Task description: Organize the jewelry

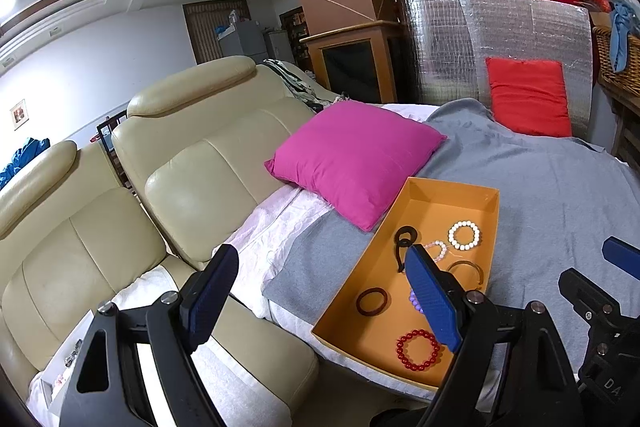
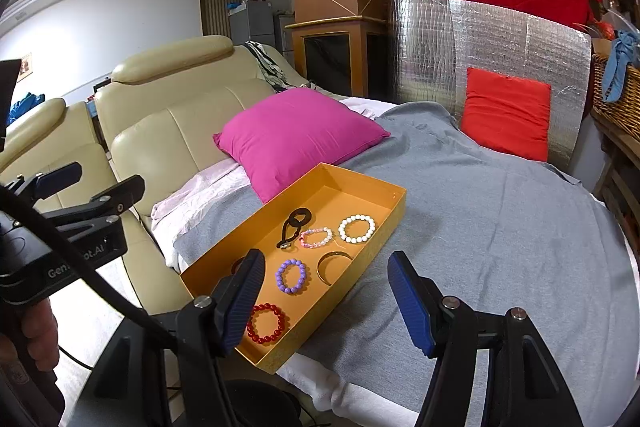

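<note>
Your left gripper (image 1: 320, 291): jaws spread wide, empty, hovering over the bed's left edge by the cream sofa (image 2: 168, 123).

Pink cushion (image 2: 296, 135): on the grey blanket (image 2: 500, 227), its near corner touching the tray's far left corner.

Orange tray (image 2: 384, 195): on the blanket near the bed's front left edge. Contents, left to right:
- dark brown bangle (image 1: 372, 301), left wall, partly hidden behind your right gripper's finger;
- red bead bracelet (image 2: 267, 323), near corner;
- black cord loop (image 2: 295, 225), toward the far end;
- purple bead bracelet (image 2: 292, 275), centre;
- pink bead bracelet (image 2: 316, 238), just beside the cord;
- gold bangle (image 2: 334, 267), against the right wall;
- white bead bracelet (image 2: 357, 228), far right.

Your right gripper (image 2: 326, 291): jaws released, empty, straddling the tray's right wall from above.

Red cushion (image 2: 506, 113): far edge, leaning on the silver foil panel (image 2: 480, 39).
</note>
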`<act>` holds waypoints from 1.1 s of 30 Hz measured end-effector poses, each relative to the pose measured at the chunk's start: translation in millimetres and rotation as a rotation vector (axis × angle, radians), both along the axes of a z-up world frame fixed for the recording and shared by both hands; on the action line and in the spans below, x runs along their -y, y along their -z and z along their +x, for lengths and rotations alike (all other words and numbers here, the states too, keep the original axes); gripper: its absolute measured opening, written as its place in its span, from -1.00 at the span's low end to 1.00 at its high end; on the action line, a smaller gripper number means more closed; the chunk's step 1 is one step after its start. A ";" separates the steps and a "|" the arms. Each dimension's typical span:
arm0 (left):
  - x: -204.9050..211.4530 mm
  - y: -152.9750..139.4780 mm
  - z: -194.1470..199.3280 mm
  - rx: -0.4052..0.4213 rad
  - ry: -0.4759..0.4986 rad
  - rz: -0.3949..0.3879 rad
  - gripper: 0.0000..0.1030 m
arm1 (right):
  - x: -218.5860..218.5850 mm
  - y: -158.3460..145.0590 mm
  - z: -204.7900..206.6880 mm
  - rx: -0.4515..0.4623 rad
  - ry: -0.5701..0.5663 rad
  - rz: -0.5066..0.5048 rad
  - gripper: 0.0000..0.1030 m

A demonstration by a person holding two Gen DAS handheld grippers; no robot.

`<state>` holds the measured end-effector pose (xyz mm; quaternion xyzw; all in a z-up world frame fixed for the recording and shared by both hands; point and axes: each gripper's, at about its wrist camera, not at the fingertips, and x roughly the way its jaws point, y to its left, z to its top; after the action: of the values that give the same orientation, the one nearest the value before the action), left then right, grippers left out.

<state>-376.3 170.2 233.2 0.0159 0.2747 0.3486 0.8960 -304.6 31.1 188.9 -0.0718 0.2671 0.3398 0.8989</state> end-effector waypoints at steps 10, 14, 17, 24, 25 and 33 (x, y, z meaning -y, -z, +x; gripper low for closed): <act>-5.5 1.6 1.8 -0.002 -0.004 0.000 0.66 | -4.6 -0.4 -0.1 0.008 -0.006 -0.007 0.32; -7.8 2.9 2.8 -0.005 -0.008 -0.004 0.66 | -8.4 -0.4 0.8 0.008 -0.010 -0.011 0.31; -10.2 3.2 3.6 -0.006 -0.010 -0.008 0.66 | -12.1 -0.3 2.4 0.011 -0.012 -0.018 0.32; -18.1 5.2 7.6 -0.005 -0.011 -0.023 0.66 | -23.7 0.6 7.5 0.020 -0.019 -0.044 0.32; -19.1 5.6 8.2 -0.006 -0.012 -0.023 0.66 | -25.7 0.9 9.0 0.020 -0.020 -0.046 0.32; -32.7 11.9 13.7 -0.010 -0.031 -0.042 0.66 | -40.7 5.1 18.2 0.022 -0.028 -0.076 0.32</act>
<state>-362.6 202.9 221.3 -0.0056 0.2868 0.3565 0.8892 -286.4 71.8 183.8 -0.1132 0.2689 0.3410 0.8936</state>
